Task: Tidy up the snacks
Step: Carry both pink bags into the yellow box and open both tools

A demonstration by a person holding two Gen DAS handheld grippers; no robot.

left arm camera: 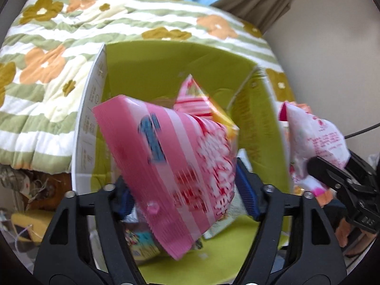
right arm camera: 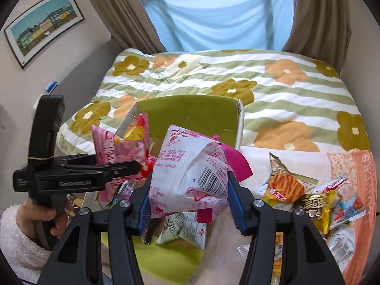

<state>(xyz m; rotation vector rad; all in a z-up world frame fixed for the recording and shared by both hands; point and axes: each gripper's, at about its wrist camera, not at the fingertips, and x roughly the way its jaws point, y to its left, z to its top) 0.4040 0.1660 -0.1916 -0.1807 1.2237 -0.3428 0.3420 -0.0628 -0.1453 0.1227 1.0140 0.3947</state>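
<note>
My left gripper point(left arm camera: 182, 185) is shut on a pink striped snack bag point(left arm camera: 175, 161) and holds it over the open green box point(left arm camera: 166, 64). The same bag shows in the right wrist view point(right arm camera: 114, 152), pinched by the left gripper point(right arm camera: 135, 166). My right gripper point(right arm camera: 188, 201) is shut on a white and pink strawberry snack bag point(right arm camera: 190, 168), just right of the green box point(right arm camera: 190, 111). That bag shows in the left wrist view point(left arm camera: 315, 140), with the right gripper point(left arm camera: 313, 166) on it. Other snack packs lie inside the box point(left arm camera: 142, 244).
A floral quilt point(right arm camera: 285, 90) covers the bed behind the box. Several loose snack bags point(right arm camera: 308, 194) lie on an orange towel point(right arm camera: 361, 213) at the right. A white and green pack point(right arm camera: 182, 232) lies below my right gripper. Curtains and a wall stand behind.
</note>
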